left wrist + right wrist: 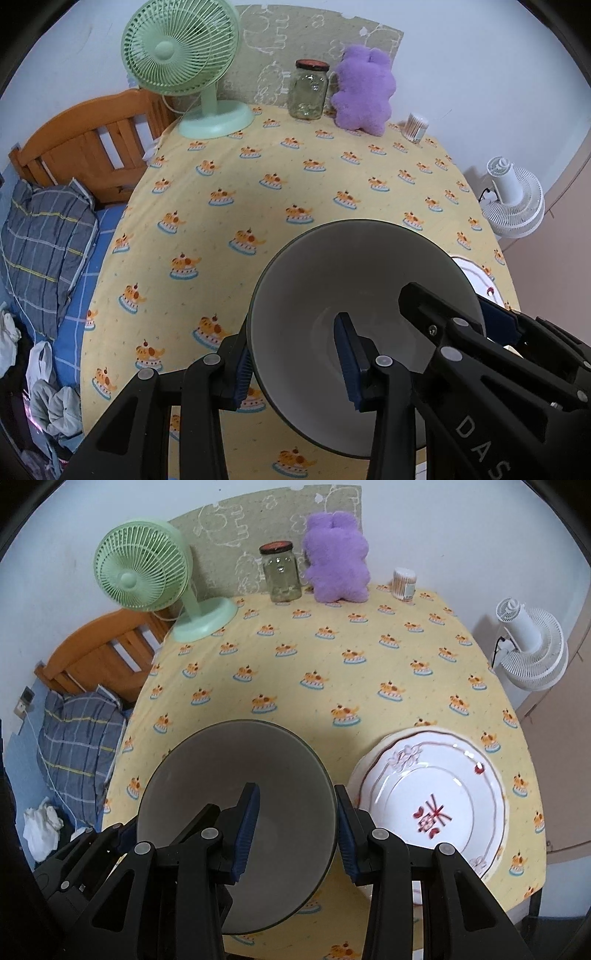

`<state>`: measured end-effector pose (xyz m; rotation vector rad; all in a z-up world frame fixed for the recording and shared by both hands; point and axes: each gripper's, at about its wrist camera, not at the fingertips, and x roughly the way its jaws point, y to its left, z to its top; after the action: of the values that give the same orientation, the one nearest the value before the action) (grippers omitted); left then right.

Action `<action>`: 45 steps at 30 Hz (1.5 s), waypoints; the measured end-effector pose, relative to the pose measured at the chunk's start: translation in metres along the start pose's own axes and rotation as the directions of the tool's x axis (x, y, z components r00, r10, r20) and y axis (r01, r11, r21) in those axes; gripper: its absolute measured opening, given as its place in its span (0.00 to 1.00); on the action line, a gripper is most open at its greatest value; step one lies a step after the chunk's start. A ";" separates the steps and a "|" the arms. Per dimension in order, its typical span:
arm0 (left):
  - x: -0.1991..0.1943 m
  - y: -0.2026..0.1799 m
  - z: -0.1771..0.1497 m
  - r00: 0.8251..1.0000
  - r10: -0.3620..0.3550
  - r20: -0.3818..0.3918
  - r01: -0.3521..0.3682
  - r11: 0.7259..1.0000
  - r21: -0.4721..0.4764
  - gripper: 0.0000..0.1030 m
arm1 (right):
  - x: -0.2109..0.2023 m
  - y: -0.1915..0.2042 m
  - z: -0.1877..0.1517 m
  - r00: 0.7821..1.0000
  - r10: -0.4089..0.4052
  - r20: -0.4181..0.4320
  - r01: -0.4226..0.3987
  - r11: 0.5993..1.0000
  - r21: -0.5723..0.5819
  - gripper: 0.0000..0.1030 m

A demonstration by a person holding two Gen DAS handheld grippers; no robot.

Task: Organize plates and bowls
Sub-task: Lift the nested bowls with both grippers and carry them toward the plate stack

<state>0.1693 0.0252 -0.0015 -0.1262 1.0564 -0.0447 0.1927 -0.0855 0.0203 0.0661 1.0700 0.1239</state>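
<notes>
Both grippers hold one grey bowl with a pale inside, tilted, over the near part of the table. My left gripper is shut on the bowl's left wall, one pad inside and one outside. On the opposite wall my right gripper is shut the same way. A short stack of white plates with a red emblem and scalloped rims lies on the cloth just right of the bowl. Only the stack's edge shows in the left wrist view. Each gripper appears at the edge of the other's view.
The table carries a yellow cloth with a cake print. Along its far edge stand a green fan, a glass jar, a purple plush toy and a cotton-swab tub. A bed lies left, a white fan right.
</notes>
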 end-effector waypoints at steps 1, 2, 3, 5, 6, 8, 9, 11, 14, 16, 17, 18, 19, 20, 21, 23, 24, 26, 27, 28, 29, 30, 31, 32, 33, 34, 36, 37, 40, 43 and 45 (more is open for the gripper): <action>0.001 0.002 -0.001 1.000 0.000 -0.004 0.000 1.000 -0.001 0.38 | 0.001 0.002 -0.002 1.000 -0.001 -0.003 0.001 1.000 0.000 0.42; 0.002 0.005 -0.003 1.000 -0.001 -0.009 0.001 1.000 -0.002 0.38 | 0.003 0.004 -0.003 1.000 -0.002 -0.007 0.002 1.000 0.000 0.42; 0.004 0.007 -0.004 1.000 -0.002 -0.013 0.002 1.000 -0.005 0.38 | 0.005 0.006 -0.005 1.000 -0.004 -0.013 0.004 1.000 -0.002 0.42; 0.007 0.011 -0.006 1.000 -0.002 -0.021 0.002 1.000 -0.013 0.38 | 0.009 0.010 -0.007 1.000 -0.005 -0.022 0.005 1.000 -0.004 0.42; 0.008 0.013 -0.007 1.000 -0.006 -0.025 0.005 1.000 -0.015 0.38 | 0.011 0.013 -0.008 1.000 -0.007 -0.028 0.007 1.000 -0.007 0.42; 0.009 0.015 -0.008 1.000 -0.008 -0.028 0.008 1.000 -0.014 0.38 | 0.014 0.015 -0.010 0.999 -0.010 -0.031 0.010 1.000 -0.007 0.42; 0.010 0.016 -0.008 1.000 -0.011 -0.029 0.010 1.000 -0.012 0.38 | 0.015 0.016 -0.010 0.999 -0.013 -0.032 0.013 1.000 -0.005 0.42; 0.013 0.015 -0.007 0.999 -0.018 -0.034 0.018 1.000 -0.009 0.38 | 0.017 0.016 -0.009 0.999 -0.018 -0.034 0.018 1.000 -0.002 0.42; 0.018 0.013 -0.006 0.998 -0.030 -0.046 0.030 1.000 0.000 0.38 | 0.020 0.013 -0.010 0.999 -0.032 -0.040 0.032 0.999 0.008 0.42; 0.022 0.012 -0.006 0.998 -0.037 -0.056 0.037 0.999 0.007 0.38 | 0.022 0.010 -0.011 0.998 -0.041 -0.047 0.042 0.999 0.019 0.42; 0.023 0.011 -0.007 0.997 -0.040 -0.062 0.040 0.999 0.007 0.38 | 0.023 0.009 -0.012 0.998 -0.043 -0.050 0.044 0.999 0.022 0.42; 0.026 0.010 -0.007 0.997 -0.045 -0.069 0.045 0.999 0.006 0.38 | 0.024 0.007 -0.012 0.997 -0.045 -0.055 0.047 0.999 0.027 0.42; 0.027 0.010 -0.008 0.996 -0.049 -0.073 0.049 0.999 0.004 0.38 | 0.026 0.006 -0.013 0.997 -0.050 -0.060 0.052 0.998 0.031 0.42; 0.029 0.010 -0.008 0.996 -0.052 -0.077 0.052 0.999 0.002 0.38 | 0.027 0.005 -0.013 0.996 -0.054 -0.064 0.056 0.998 0.031 0.42; 0.030 0.010 -0.008 0.996 -0.053 -0.075 0.053 0.999 -0.003 0.38 | 0.028 0.005 -0.013 0.996 -0.056 -0.068 0.058 0.998 0.031 0.42; 0.031 0.010 -0.007 0.996 -0.053 -0.073 0.052 0.999 -0.009 0.38 | 0.030 0.005 -0.012 0.996 -0.056 -0.064 0.058 0.998 0.024 0.42; 0.032 0.011 -0.006 0.996 -0.055 -0.075 0.054 0.998 -0.013 0.38 | 0.031 0.005 -0.011 0.996 -0.057 -0.064 0.058 0.998 0.020 0.42; 0.034 0.012 -0.005 0.996 -0.054 -0.074 0.053 0.998 -0.017 0.38 | 0.032 0.006 -0.009 0.996 -0.059 -0.063 0.060 0.998 0.015 0.42; 0.035 0.012 -0.004 0.996 -0.055 -0.075 0.054 0.998 -0.018 0.38 | 0.033 0.007 -0.008 0.996 -0.059 -0.061 0.060 0.998 0.010 0.42; 0.036 0.012 -0.004 0.996 -0.054 -0.077 0.053 0.998 -0.016 0.38 | 0.033 0.008 -0.007 0.996 -0.065 -0.057 0.065 0.998 0.001 0.42; 0.038 0.012 -0.003 0.996 -0.048 -0.080 0.047 0.999 -0.014 0.38 | 0.034 0.009 -0.006 0.996 -0.070 -0.056 0.070 0.998 -0.005 0.42; 0.039 0.011 -0.003 0.996 -0.048 -0.082 0.048 0.999 -0.008 0.38 | 0.037 0.008 -0.006 0.995 -0.078 -0.061 0.077 0.997 -0.011 0.44; 0.040 0.010 -0.003 0.996 -0.046 -0.082 0.046 0.999 -0.003 0.38 | 0.038 0.007 -0.005 0.995 -0.079 -0.068 0.078 0.997 -0.011 0.44; 0.040 0.008 -0.003 0.996 -0.041 -0.078 0.041 0.999 0.002 0.38 | 0.039 0.006 -0.006 0.995 -0.079 -0.066 0.079 0.997 -0.012 0.44; 0.039 0.007 -0.004 0.996 -0.036 -0.076 0.037 0.999 0.007 0.38 | 0.039 0.005 -0.006 0.995 -0.074 -0.066 0.073 0.997 -0.018 0.44; 0.039 0.007 -0.004 0.997 -0.033 -0.074 0.034 0.999 0.010 0.38 | 0.039 0.005 -0.007 0.995 -0.073 -0.067 0.071 0.997 -0.022 0.44; 0.039 0.007 -0.006 0.997 -0.032 -0.068 0.033 0.999 0.009 0.39 | 0.039 0.004 -0.008 0.995 -0.072 -0.066 0.070 0.997 -0.026 0.44; 0.038 0.007 -0.006 0.997 -0.032 -0.067 0.033 0.999 0.009 0.39 | 0.038 0.005 -0.008 0.995 -0.073 -0.065 0.071 0.997 -0.028 0.44; 0.036 0.006 -0.008 0.998 -0.028 -0.062 0.029 1.000 0.011 0.42 | 0.037 0.005 -0.010 0.996 -0.066 -0.060 0.065 0.998 -0.026 0.44; 0.033 0.007 -0.009 0.997 -0.039 -0.066 0.040 0.999 0.012 0.50 | 0.033 0.003 -0.013 0.997 -0.055 -0.056 0.054 0.998 -0.018 0.47; 0.028 0.008 -0.012 0.997 -0.043 -0.062 0.044 0.999 0.012 0.60 | 0.027 0.001 -0.016 0.997 -0.064 -0.044 0.063 0.998 -0.015 0.61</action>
<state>0.1729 0.0296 -0.0328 -0.1368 1.1145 -0.0955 0.1916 -0.0805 -0.0110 0.0172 1.1146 0.0756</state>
